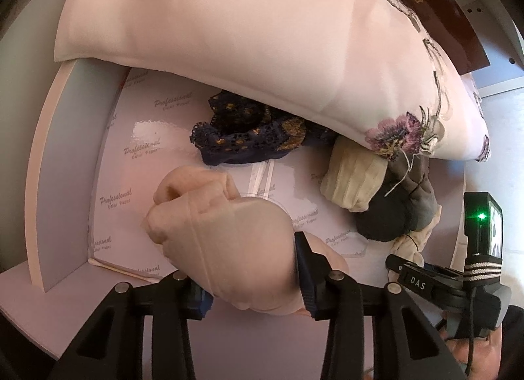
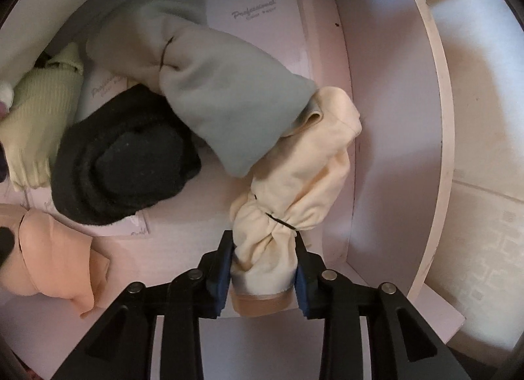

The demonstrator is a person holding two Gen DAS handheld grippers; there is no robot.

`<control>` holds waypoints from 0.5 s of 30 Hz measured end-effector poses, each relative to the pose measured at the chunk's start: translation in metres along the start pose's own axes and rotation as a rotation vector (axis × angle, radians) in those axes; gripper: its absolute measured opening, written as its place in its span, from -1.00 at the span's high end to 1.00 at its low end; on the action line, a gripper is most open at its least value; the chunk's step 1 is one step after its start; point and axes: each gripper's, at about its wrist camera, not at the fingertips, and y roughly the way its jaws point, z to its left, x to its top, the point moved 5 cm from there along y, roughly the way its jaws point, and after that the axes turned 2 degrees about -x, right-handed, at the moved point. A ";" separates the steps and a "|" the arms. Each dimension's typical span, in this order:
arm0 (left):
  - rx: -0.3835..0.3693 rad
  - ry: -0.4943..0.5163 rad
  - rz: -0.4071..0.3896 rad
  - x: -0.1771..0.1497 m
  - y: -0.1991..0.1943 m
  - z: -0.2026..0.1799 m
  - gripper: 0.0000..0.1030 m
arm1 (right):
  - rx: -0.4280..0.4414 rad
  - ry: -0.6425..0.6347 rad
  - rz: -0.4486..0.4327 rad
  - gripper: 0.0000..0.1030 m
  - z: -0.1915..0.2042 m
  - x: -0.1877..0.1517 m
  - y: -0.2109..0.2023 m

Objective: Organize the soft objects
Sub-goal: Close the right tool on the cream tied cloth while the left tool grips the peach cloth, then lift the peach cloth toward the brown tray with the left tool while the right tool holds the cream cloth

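Peach roll (image 1: 235, 249) sits pinched in the left gripper (image 1: 252, 285) over the lined tray (image 1: 59, 157); the right gripper (image 2: 263, 270) clamps a cream bundle (image 2: 294, 190) beside the black roll (image 2: 124, 157).

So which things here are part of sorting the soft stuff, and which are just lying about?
Job:
- peach bundle, in left gripper
- cream bundle, in right gripper
- black sock roll
- lace cloth
- pillow

Lying about:
- printed lining paper

Pink floral pillow (image 1: 229, 36), navy-gold lace (image 1: 249, 131), cream bundle (image 2: 294, 190), black sock (image 2: 124, 154).
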 end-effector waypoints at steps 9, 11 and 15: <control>0.020 0.033 -0.020 -0.003 -0.005 -0.006 0.20 | -0.026 -0.035 -0.022 0.36 0.032 -0.028 -0.007; 0.031 0.045 -0.032 -0.005 -0.010 -0.007 0.21 | -0.030 -0.037 -0.025 0.36 0.041 -0.036 -0.011; 0.056 0.079 -0.069 -0.005 -0.023 -0.012 0.23 | -0.048 -0.060 -0.035 0.36 0.047 -0.039 -0.022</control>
